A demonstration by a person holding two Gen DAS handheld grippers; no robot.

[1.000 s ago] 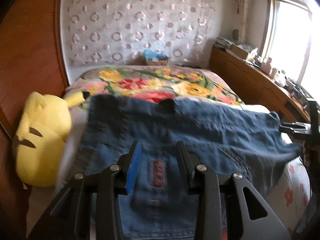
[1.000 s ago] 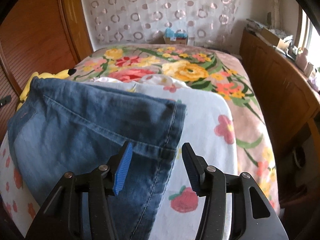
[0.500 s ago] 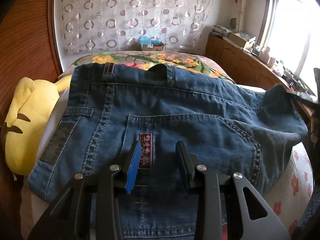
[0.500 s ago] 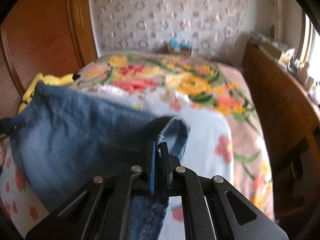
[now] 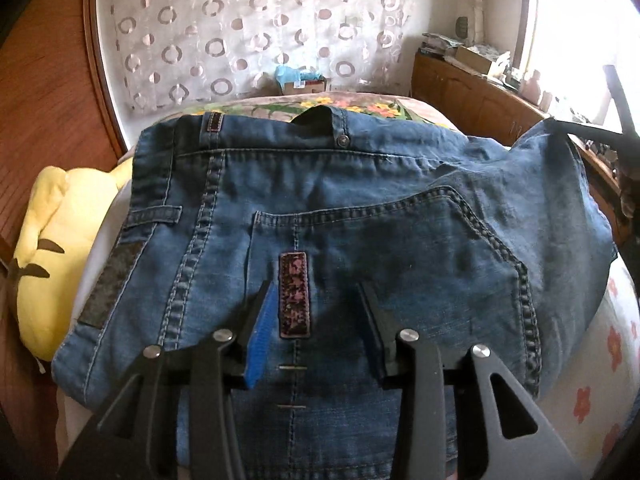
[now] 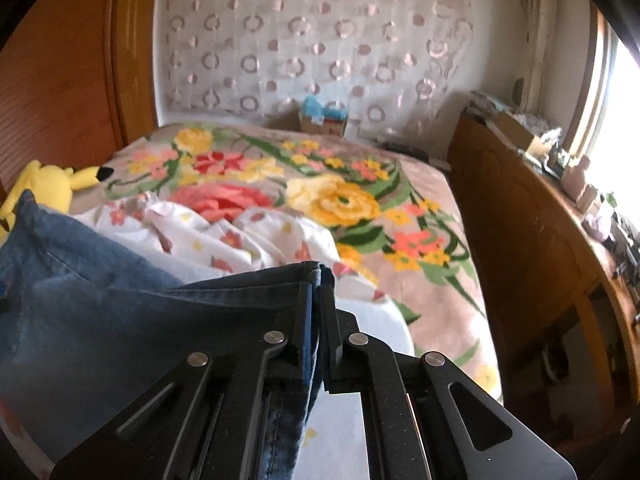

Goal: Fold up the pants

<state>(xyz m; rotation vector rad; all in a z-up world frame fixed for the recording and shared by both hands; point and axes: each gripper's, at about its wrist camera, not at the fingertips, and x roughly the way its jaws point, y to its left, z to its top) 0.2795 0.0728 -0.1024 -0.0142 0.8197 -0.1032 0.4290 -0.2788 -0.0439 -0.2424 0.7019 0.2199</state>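
Blue denim pants (image 5: 360, 216) lie spread on the bed, waistband at the far side, back pocket with a dark patch facing up. My left gripper (image 5: 316, 296) is open, its fingers hovering just over the pocket, holding nothing. My right gripper (image 6: 318, 292) is shut on the pants' edge (image 6: 316, 270) and lifts that corner off the bed; the denim (image 6: 100, 300) drapes away to the left. The right gripper also shows at the right edge of the left wrist view (image 5: 588, 130), holding the raised corner.
A yellow plush toy (image 5: 52, 248) lies at the bed's left side, also in the right wrist view (image 6: 44, 184). A floral blanket (image 6: 340, 200) and white flowered sheet (image 6: 240, 236) cover the bed. A wooden cabinet (image 6: 520, 216) with clutter runs along the right. A curtain hangs behind.
My right gripper closed on the pants' edge and lifted it. My left gripper moved forward and lower over the back pocket, staying open.
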